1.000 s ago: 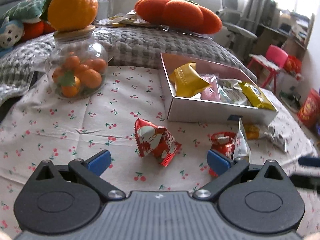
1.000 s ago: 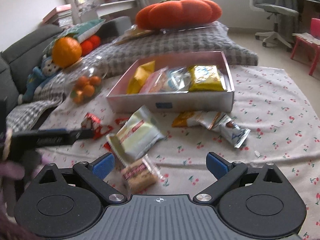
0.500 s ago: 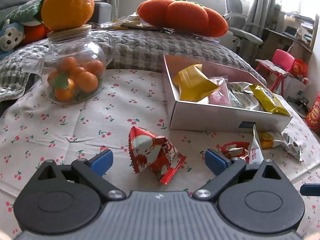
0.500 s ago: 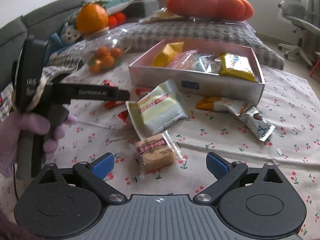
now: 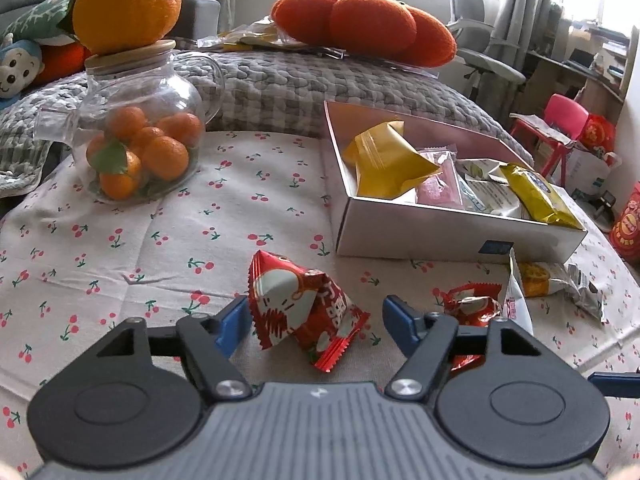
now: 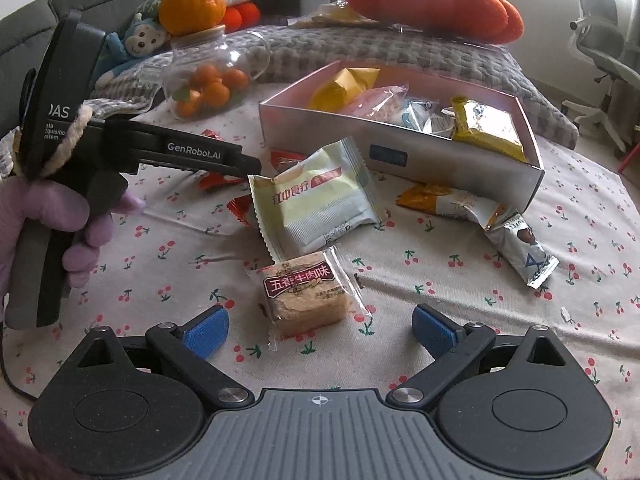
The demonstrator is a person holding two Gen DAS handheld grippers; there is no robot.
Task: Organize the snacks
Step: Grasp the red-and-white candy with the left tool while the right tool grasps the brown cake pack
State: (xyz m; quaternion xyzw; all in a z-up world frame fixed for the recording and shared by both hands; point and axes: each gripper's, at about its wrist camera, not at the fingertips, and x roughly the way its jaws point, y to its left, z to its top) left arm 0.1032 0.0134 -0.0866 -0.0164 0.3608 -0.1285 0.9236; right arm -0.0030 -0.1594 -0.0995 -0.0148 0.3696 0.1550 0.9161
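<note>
Left gripper: my jaws closing round red packet, right pad not touching.
Right gripper: apart.
Risk: puffy packet could squirt free.

Red-and-white snack packet, cream cloth with red cherry print, pale pink box, yellow packet, blue claw pads

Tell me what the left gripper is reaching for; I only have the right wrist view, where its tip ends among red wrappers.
Observer: A red triangular packet sits between the left gripper's jaws, which have just been closing.
Operator: Gripped already?
Observer: Not yet; a gap shows between the packet and one blue pad.
Operator: Anything in the way?
Observer: A smaller red packet lies just outside that finger, not between the jaws.
</note>
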